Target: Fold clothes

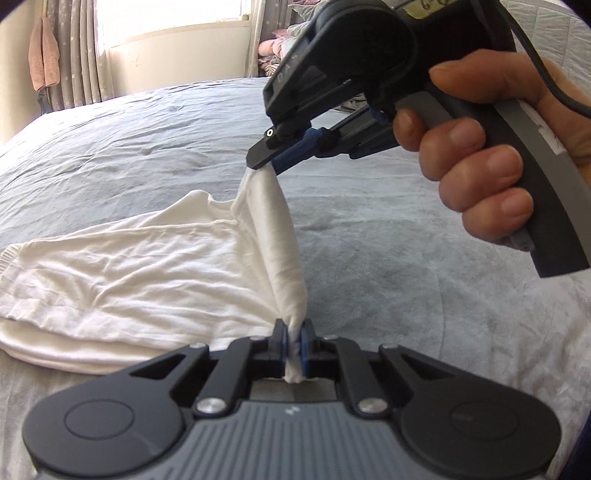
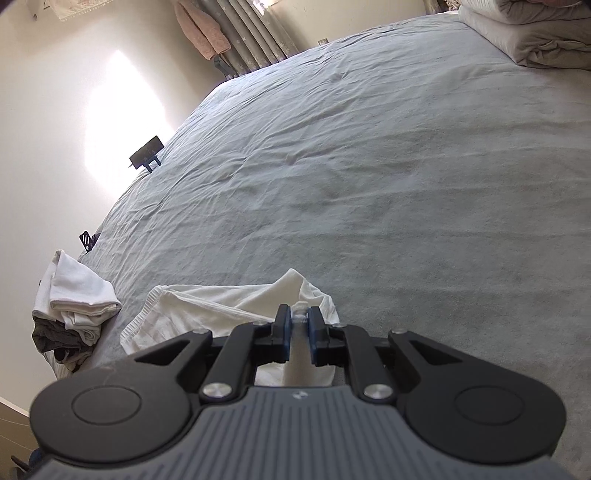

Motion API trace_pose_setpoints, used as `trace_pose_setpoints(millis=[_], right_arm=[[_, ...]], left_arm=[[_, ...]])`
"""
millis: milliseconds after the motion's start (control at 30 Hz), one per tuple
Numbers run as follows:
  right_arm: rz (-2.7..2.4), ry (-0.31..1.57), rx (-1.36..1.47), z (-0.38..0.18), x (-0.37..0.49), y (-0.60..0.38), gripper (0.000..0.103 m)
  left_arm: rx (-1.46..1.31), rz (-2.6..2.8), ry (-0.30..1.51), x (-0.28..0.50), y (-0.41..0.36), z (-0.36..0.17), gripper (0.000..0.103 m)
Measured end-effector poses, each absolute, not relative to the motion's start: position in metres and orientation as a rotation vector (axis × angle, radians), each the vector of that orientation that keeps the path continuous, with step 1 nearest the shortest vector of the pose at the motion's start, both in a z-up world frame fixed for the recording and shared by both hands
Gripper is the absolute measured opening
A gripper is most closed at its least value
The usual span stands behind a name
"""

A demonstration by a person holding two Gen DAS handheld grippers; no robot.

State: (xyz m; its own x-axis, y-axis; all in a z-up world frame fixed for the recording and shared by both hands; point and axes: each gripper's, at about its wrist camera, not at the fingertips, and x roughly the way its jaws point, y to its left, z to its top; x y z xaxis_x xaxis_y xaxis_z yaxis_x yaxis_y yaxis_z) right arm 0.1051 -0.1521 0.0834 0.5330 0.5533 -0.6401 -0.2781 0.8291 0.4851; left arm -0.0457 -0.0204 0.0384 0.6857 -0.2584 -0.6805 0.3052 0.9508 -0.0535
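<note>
A white garment (image 1: 122, 266) lies partly folded on the grey-blue bed sheet (image 1: 147, 140). My left gripper (image 1: 294, 338) is shut on one bunched edge of it, low over the bed. My right gripper (image 1: 264, 168) shows in the left wrist view, held by a hand, shut on the far end of the same edge and lifting it, so a taut strip of cloth runs between the two. In the right wrist view my right gripper (image 2: 297, 325) is shut on white cloth, with the garment (image 2: 207, 310) beneath it.
A pile of folded white and dark clothes (image 2: 74, 310) sits at the bed's left edge. Folded grey bedding (image 2: 535, 33) lies at the far right corner. Curtains (image 1: 74, 55) and a window stand beyond the bed.
</note>
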Motion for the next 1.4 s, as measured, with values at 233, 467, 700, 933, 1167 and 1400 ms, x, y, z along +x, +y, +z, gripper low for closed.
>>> trace_pose_setpoints(millis=[233,467,700,933,1167,1400], right_arm=[[0.480,0.878,0.311,0.077,0.106,-0.147,0.009],[0.428,0.943,0.342,0.062,0.111,-0.159,0.040],[0.517,0.968,0.360,0.057,0.107,-0.153,0.060],[0.437,0.937,0.245,0.052,0.106,-0.143,0.008],[0.415,0.906,0.314,0.060,0.110,-0.153,0.008],[0.421,0.880,0.401,0.074,0.105,-0.152,0.008]], left_arm=[[0.023,-0.352,0.757,-0.037,-0.001,0.045,0.006],[-0.026,-0.412,0.752,-0.036,-0.001,0.035,0.006],[-0.040,-0.428,0.761,-0.033,0.000,0.028,0.006],[-0.064,-0.455,0.762,-0.033,0.002,0.031,0.006],[-0.165,-0.465,0.747,-0.030,0.021,0.043,0.006],[-0.250,-0.488,0.729,-0.028,0.040,0.057,0.006]])
